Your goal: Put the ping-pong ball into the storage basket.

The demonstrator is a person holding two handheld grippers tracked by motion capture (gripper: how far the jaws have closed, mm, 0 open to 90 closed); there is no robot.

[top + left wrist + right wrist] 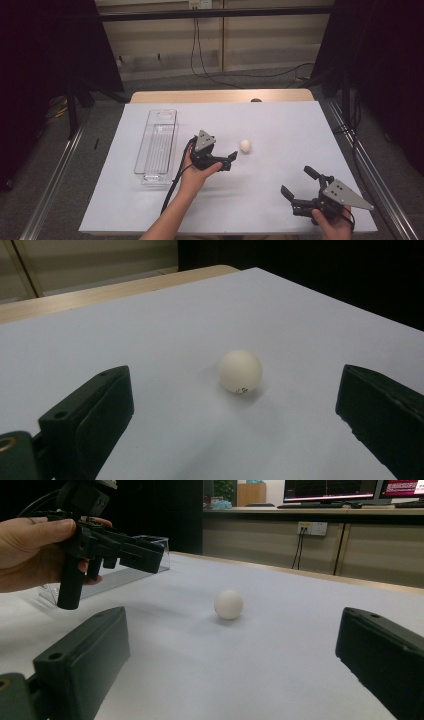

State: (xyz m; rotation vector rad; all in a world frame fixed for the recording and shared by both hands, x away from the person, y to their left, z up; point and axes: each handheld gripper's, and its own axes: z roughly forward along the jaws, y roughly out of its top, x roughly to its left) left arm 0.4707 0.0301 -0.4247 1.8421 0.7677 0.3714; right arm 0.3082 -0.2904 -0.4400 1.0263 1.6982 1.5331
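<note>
A small white ball (245, 145) rests on the white table sheet (280, 125). My left gripper (228, 161) is held just left of the ball, open and pointing at it. In the left gripper view the ball (240, 371) lies a short way ahead, between the lines of the two wide-apart jaws and touching neither. My right gripper (298, 181) is open near the front right edge, well away from the ball. Its view shows the ball (228, 604) farther off, with the left gripper (150, 555) in a hand beyond it to the left.
A clear plastic tray (156, 145) lies lengthwise on the left part of the sheet; it appears as the tray (107, 577) behind the left hand. Bare wood of the table (220, 96) borders the far edge. Cables hang at the wall behind.
</note>
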